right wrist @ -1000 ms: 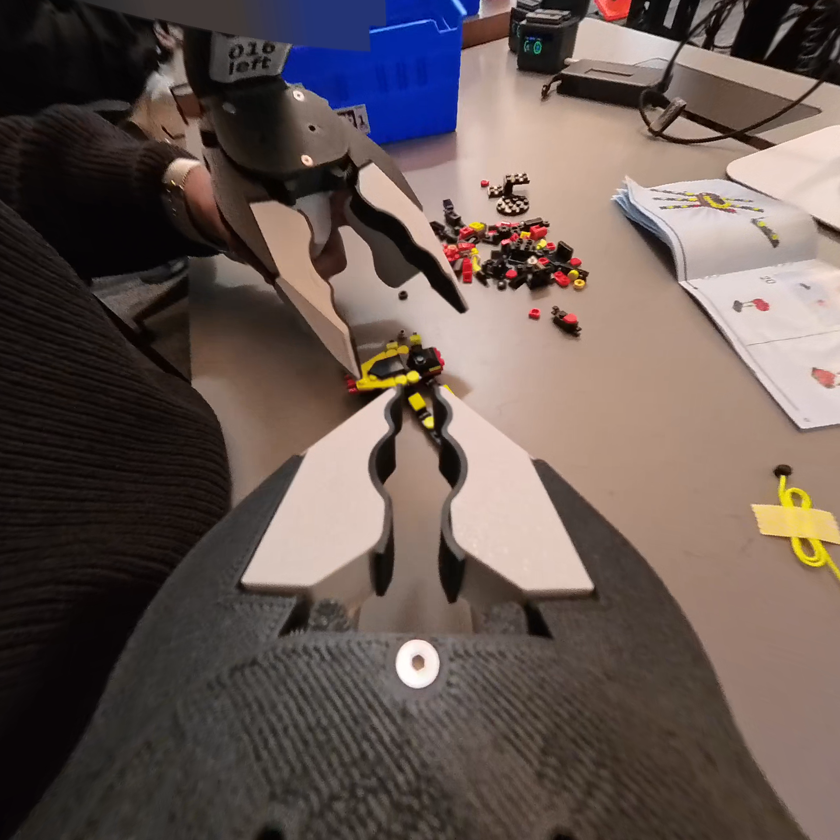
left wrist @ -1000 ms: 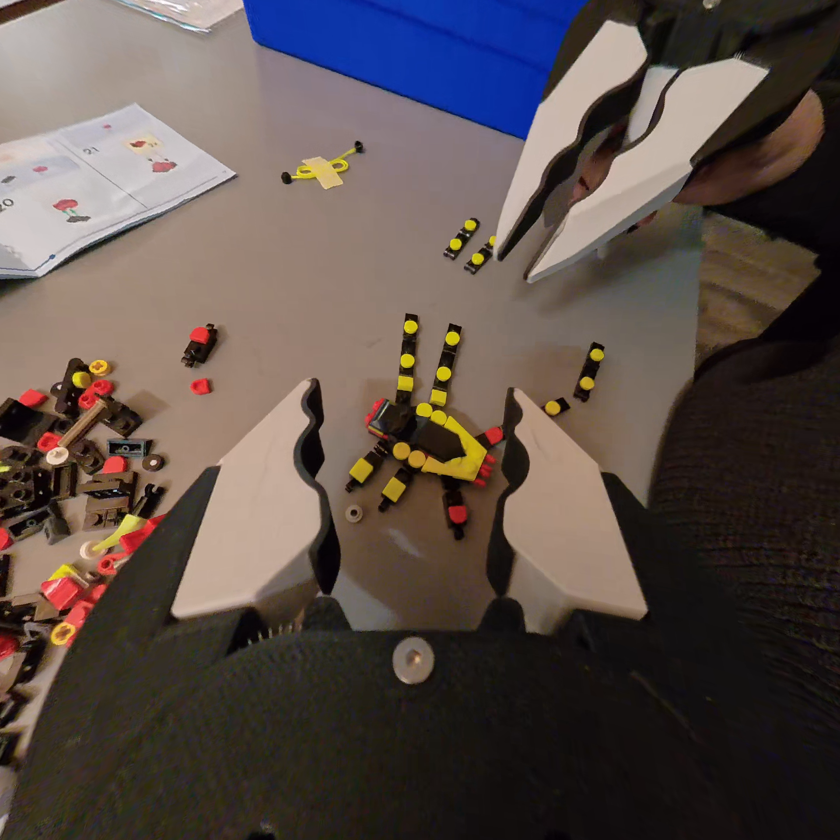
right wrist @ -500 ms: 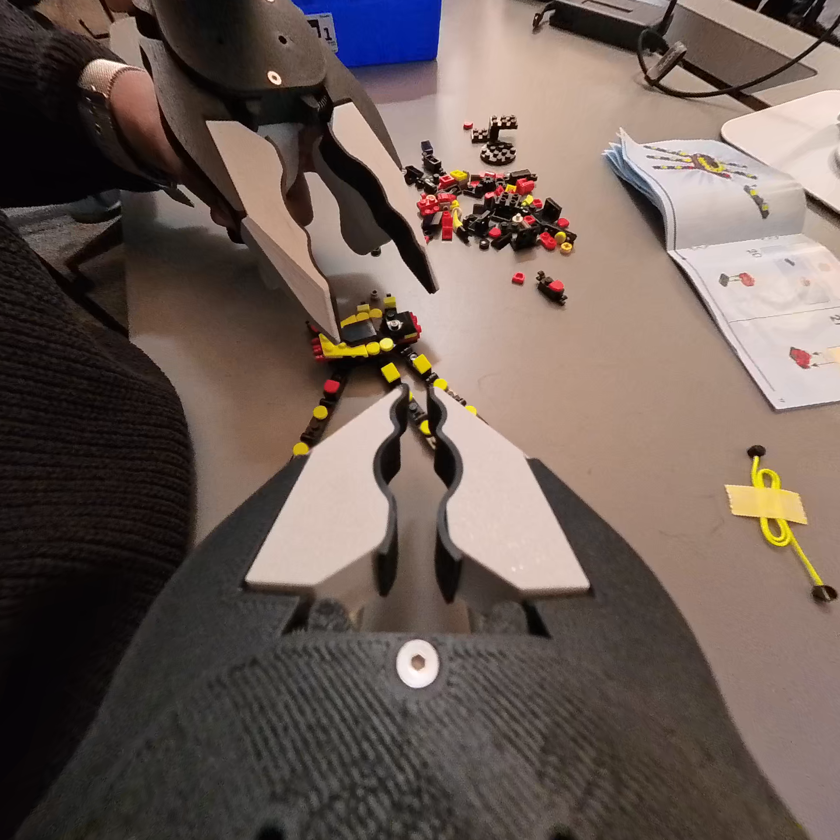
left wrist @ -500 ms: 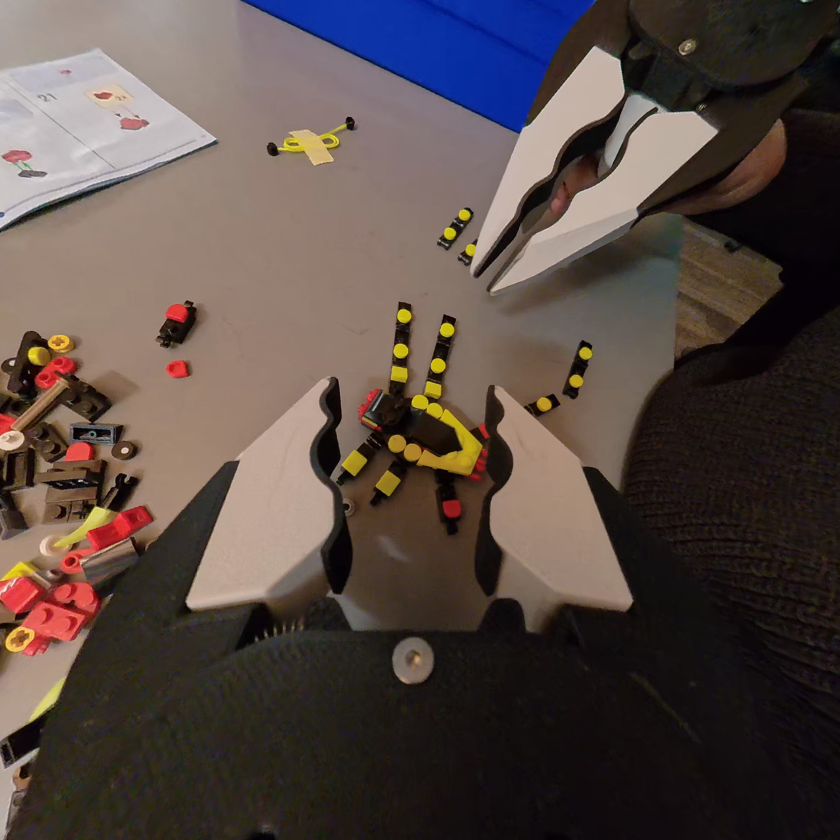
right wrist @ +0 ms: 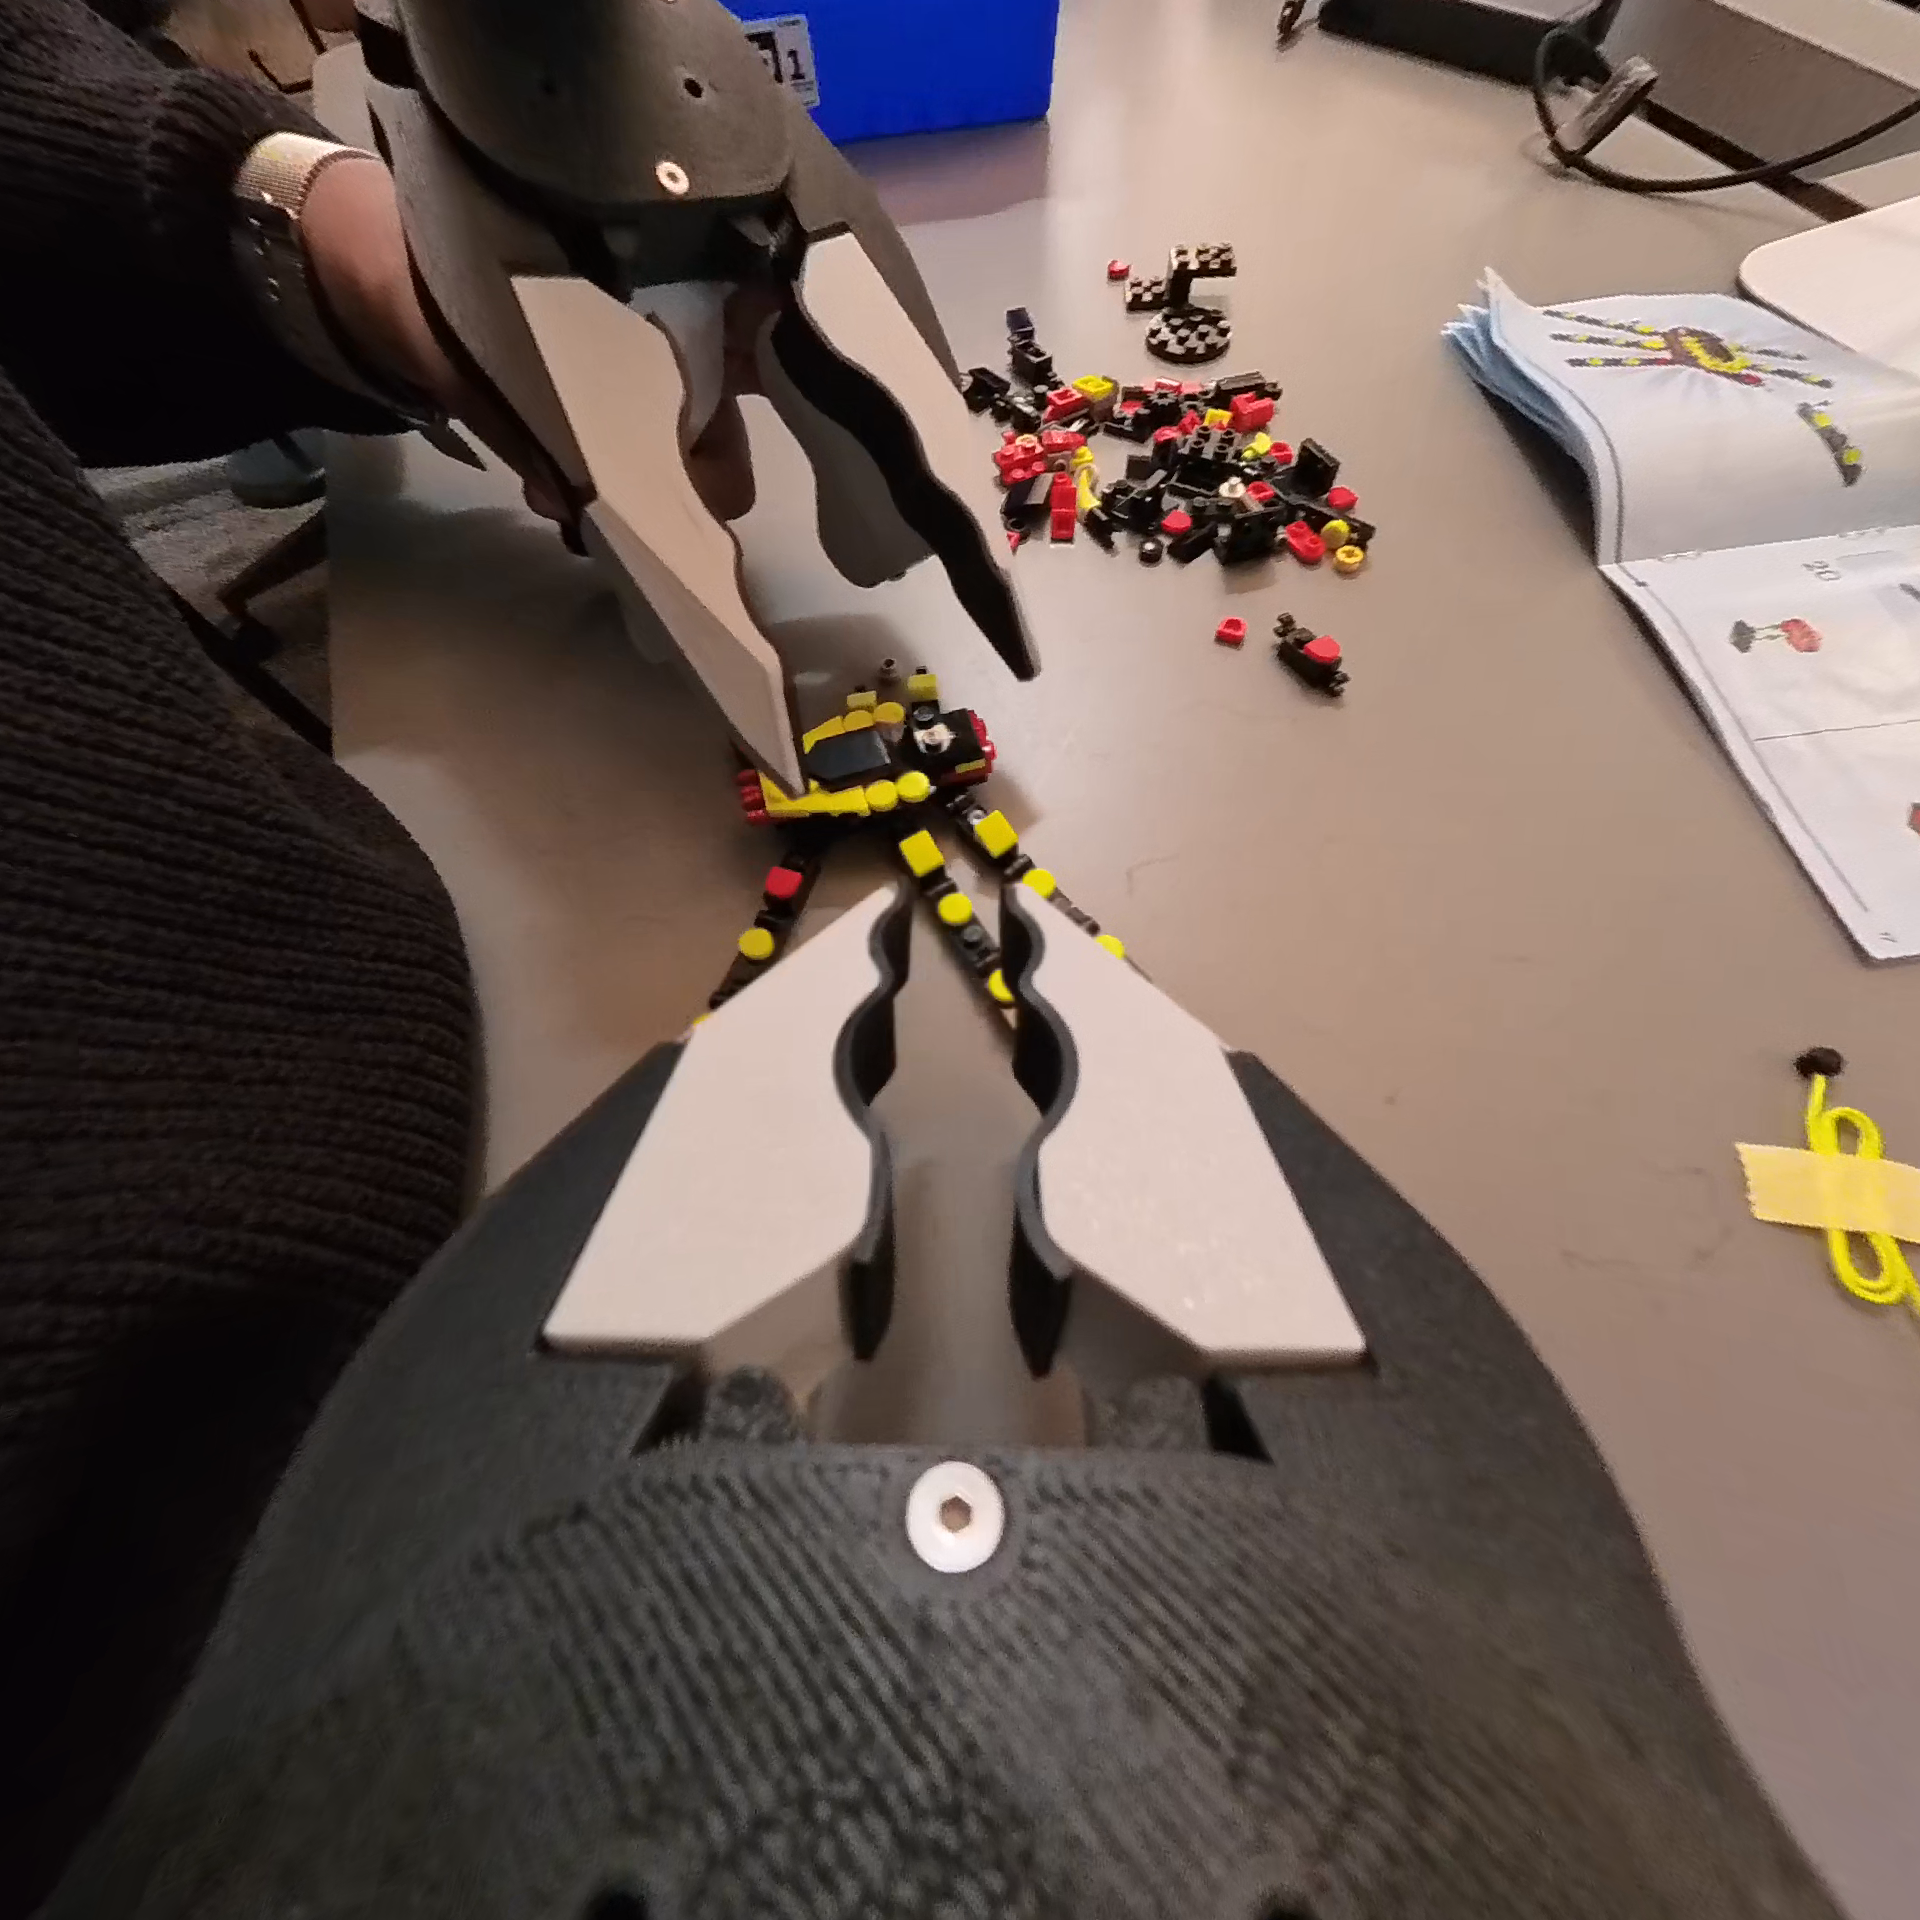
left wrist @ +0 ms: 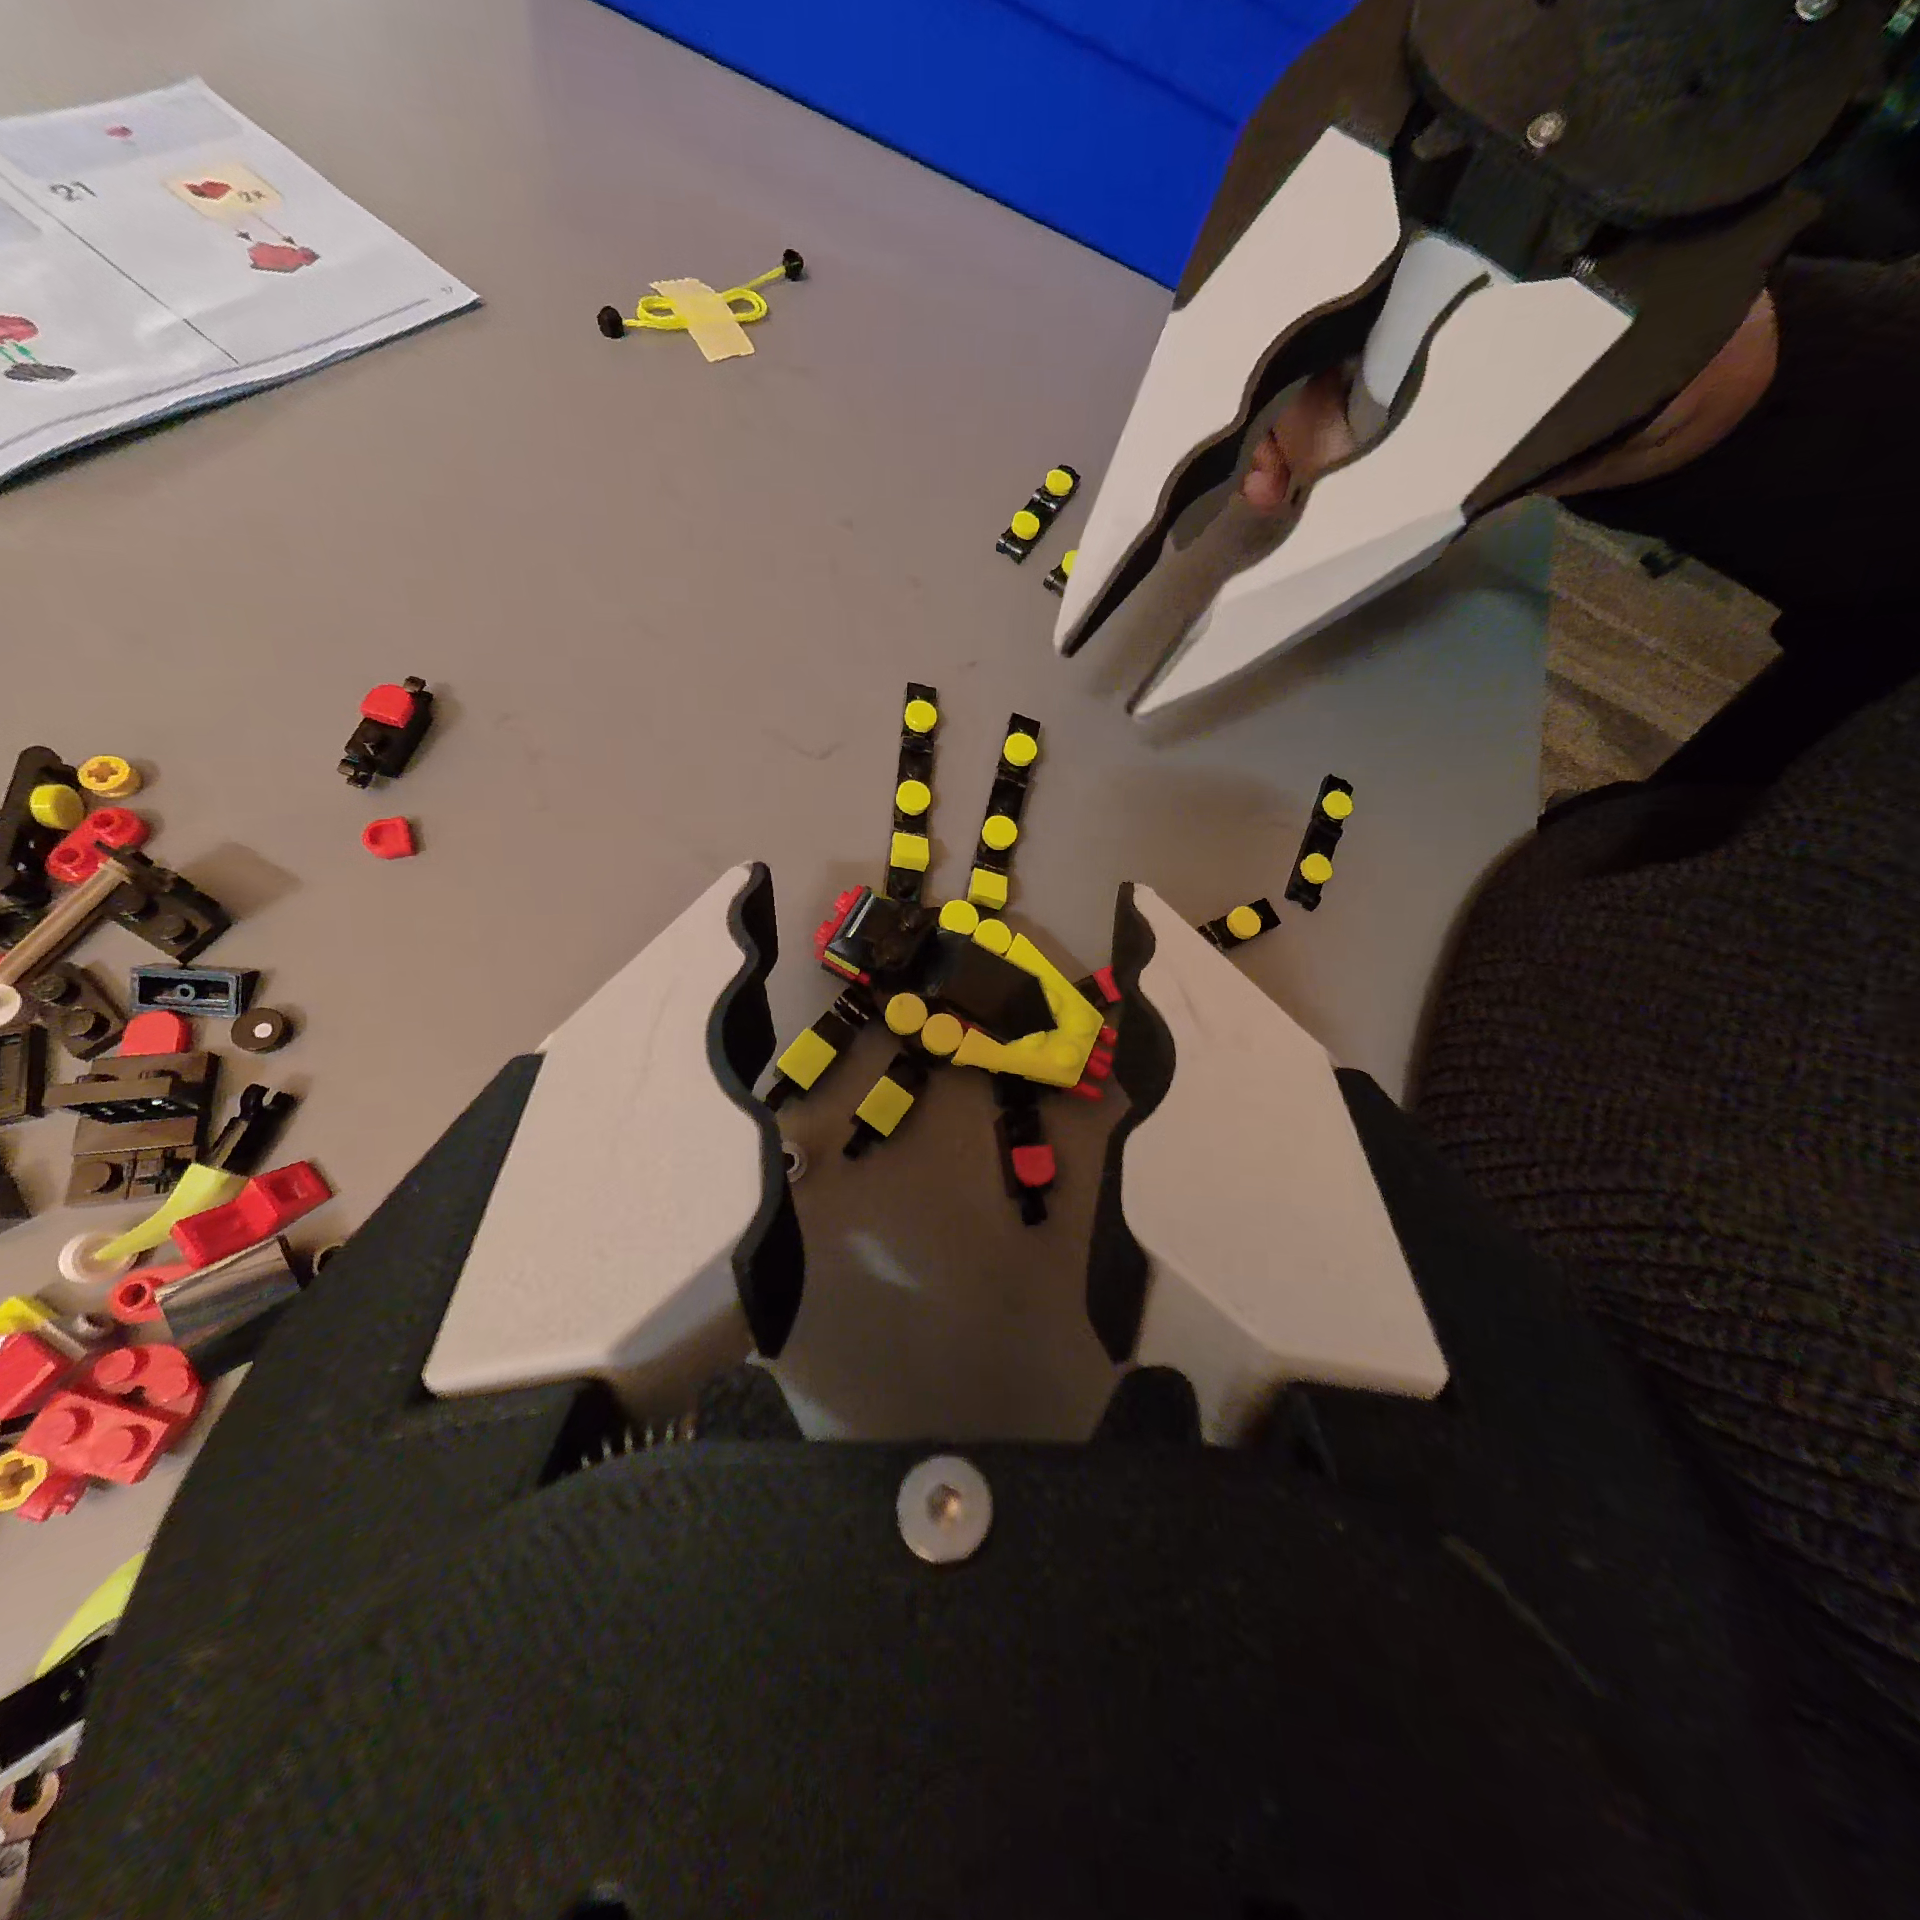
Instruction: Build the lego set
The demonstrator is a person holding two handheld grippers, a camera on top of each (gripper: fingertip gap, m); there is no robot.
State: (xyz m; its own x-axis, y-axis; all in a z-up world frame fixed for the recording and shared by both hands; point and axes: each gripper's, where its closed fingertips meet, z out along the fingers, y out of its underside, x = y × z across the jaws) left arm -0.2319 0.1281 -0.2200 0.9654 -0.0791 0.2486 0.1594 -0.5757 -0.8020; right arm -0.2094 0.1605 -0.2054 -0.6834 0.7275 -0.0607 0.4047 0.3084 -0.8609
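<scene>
Both grippers have closed in on the spider model [left wrist: 966,997] at frame centre. Left gripper [left wrist: 940,904], wide open and empty, now straddles its body; right gripper [right wrist: 951,914], narrowly parted and empty, hovers over two legs [left wrist: 961,800]. Likely steadying the model before adding loose bricks [right wrist: 1174,468].

grey table [right wrist: 1455,935], blue bin [right wrist: 914,62]

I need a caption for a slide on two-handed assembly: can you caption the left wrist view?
Open left gripper straddles the half-built lego spider; right gripper hovers beyond, nearly closed.
</scene>
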